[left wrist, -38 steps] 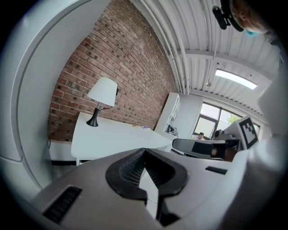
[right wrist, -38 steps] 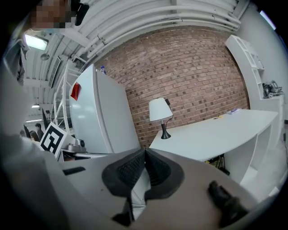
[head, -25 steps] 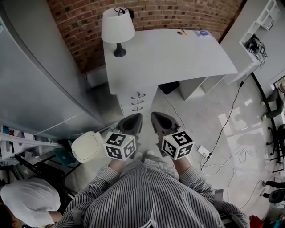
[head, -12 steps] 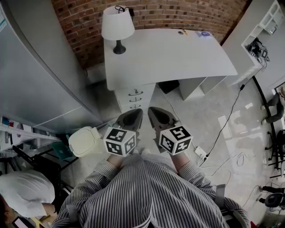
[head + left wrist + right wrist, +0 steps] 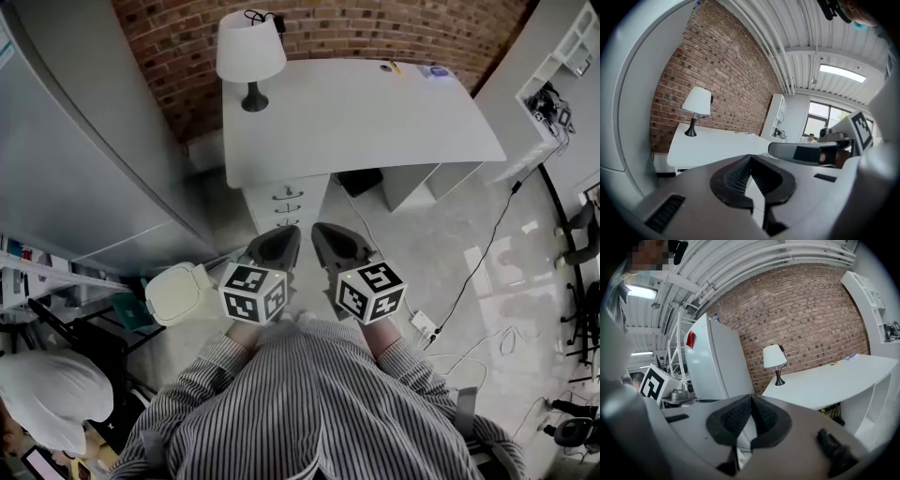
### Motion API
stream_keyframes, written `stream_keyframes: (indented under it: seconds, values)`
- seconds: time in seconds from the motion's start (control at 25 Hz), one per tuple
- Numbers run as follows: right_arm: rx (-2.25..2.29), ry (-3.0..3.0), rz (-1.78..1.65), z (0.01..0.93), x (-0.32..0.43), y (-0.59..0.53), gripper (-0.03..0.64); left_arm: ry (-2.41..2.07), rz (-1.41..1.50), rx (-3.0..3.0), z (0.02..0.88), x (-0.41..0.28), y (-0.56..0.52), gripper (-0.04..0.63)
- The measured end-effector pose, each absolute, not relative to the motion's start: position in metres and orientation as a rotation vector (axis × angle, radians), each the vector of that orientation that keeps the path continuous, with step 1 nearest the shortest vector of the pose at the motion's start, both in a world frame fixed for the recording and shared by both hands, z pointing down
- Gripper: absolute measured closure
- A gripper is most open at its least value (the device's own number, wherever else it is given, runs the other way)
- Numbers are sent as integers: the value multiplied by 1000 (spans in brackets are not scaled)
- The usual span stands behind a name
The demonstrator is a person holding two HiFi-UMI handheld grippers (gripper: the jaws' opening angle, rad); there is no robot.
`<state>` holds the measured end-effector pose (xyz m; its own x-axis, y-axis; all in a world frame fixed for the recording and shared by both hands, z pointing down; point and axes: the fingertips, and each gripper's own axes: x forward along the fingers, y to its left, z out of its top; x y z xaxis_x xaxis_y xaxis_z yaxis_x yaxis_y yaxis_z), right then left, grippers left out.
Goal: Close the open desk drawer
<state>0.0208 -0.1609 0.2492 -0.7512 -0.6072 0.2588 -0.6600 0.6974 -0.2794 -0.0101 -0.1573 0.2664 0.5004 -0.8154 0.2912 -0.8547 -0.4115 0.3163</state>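
Drawers [image 5: 287, 208] just beyond left gripper [image 5: 278, 241]

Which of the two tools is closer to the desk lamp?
The left tool. The lamp stands at the left end of the desk, nearly straight beyond this tool, while the right tool is held further to the right.

Drawer unit [image 5: 286, 204]: white, three stacked fronts, each with small curved dark handle. Stands on floor under near edge of white desk [image 5: 375, 112], toward its left end in head view. Steep overhead angle; cannot tell which drawer is open.
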Motion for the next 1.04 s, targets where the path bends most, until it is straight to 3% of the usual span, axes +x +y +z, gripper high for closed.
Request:
stream_keyframes:
  seconds: [1.04]
  values:
    - [1004,-2750,524,259,30,-171,600,-1381,159,2321,274,4,-168,584]
